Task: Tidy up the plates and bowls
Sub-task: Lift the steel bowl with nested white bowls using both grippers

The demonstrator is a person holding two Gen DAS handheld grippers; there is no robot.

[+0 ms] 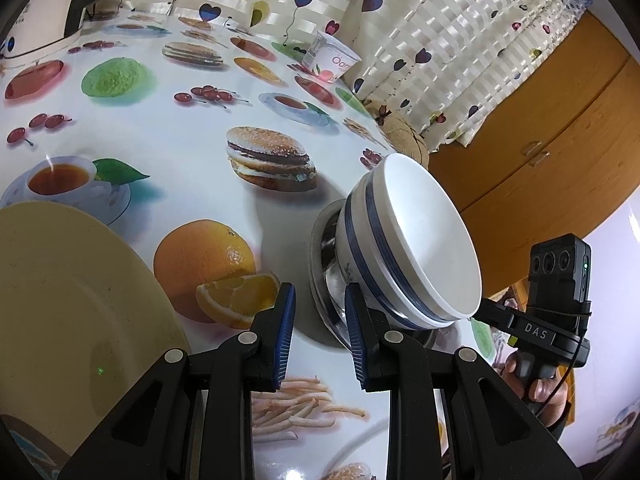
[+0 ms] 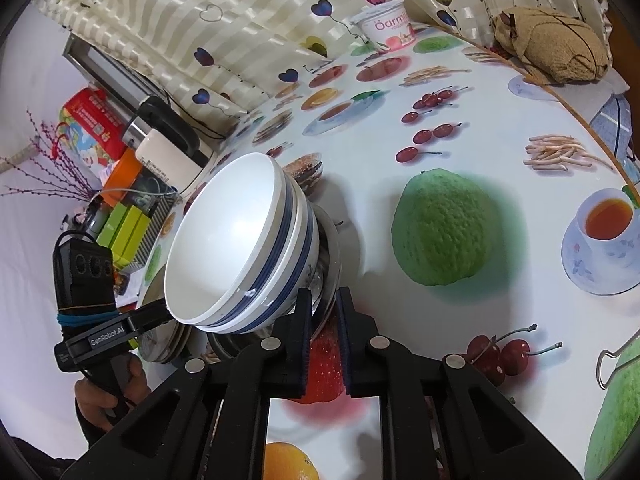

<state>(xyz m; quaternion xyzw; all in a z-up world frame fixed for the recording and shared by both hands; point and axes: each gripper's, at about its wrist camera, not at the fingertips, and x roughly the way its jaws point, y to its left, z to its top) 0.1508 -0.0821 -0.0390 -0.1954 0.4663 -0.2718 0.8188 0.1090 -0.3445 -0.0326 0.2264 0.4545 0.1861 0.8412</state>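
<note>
Left wrist view: I look down along my left fingers, close over the table point(image 1: 168, 152).
Right wrist view: likewise, from the opposite side.
Shared: stacked bowls point(image 1: 412, 248) point(image 2: 244, 240), yogurt cup point(image 1: 332, 58) point(image 2: 386, 24) at the far edge.

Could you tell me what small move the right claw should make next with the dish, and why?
I would probably raise the steel dish just slightly with the right claw, keeping it level. That claw looks shut on the dish's rim, the striped bowls sit stacked in it, and the left claw sits beside it, holding nothing.
</note>
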